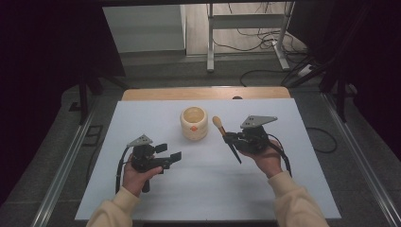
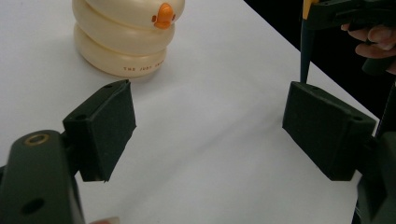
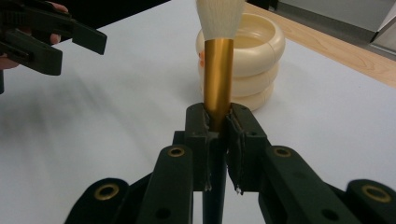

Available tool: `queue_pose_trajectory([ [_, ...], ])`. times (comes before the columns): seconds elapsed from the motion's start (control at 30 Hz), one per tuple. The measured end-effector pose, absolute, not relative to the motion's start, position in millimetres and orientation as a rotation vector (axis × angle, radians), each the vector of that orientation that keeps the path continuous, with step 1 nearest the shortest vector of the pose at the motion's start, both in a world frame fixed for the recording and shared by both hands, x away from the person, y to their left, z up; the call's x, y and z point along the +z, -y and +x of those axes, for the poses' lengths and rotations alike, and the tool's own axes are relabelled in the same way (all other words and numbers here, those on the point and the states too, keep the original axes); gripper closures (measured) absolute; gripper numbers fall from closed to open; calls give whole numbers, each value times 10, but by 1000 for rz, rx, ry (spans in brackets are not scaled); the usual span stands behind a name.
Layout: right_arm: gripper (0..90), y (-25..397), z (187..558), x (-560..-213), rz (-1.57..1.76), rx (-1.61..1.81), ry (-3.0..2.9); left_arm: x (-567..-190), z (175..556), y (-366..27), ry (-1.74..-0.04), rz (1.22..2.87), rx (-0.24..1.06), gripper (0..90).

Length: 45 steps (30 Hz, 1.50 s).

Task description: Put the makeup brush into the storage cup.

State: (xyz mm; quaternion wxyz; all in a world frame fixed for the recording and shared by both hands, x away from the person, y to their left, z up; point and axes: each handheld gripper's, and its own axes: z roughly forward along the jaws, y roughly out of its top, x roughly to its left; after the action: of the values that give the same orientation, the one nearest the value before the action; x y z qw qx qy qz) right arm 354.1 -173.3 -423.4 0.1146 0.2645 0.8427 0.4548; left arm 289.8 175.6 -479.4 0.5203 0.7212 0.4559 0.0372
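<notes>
A cream ribbed cup (image 1: 194, 123) with an orange duck beak stands on the white table (image 1: 142, 118), mid-back. My right gripper (image 1: 229, 137) is shut on a makeup brush (image 1: 226, 136): gold ferrule, pale bristles, dark tapered handle. In the right gripper view the brush (image 3: 218, 70) rises between the jaws of the right gripper (image 3: 218, 122), bristles just in front of the cup (image 3: 254, 51). My left gripper (image 1: 169, 152) is held open to the cup's front left. Its own view shows the left gripper (image 2: 210, 126) wide apart over bare table, the cup (image 2: 123, 32) ahead at upper left.
A wooden strip (image 1: 203, 92) runs along the table's far edge. Beyond it stand a metal frame (image 1: 246, 28) and cables on the floor. Dark curtains flank both sides. A rail (image 1: 66, 161) lines the left side.
</notes>
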Motion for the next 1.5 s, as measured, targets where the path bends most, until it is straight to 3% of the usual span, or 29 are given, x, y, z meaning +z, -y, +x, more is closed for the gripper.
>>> queue_pose_trajectory([
  [1.5, 798, 1488, 3417, -4310, 644, 1369, -2445, -4720, 3052, -1475, -1056, 1653, 18, 212],
])
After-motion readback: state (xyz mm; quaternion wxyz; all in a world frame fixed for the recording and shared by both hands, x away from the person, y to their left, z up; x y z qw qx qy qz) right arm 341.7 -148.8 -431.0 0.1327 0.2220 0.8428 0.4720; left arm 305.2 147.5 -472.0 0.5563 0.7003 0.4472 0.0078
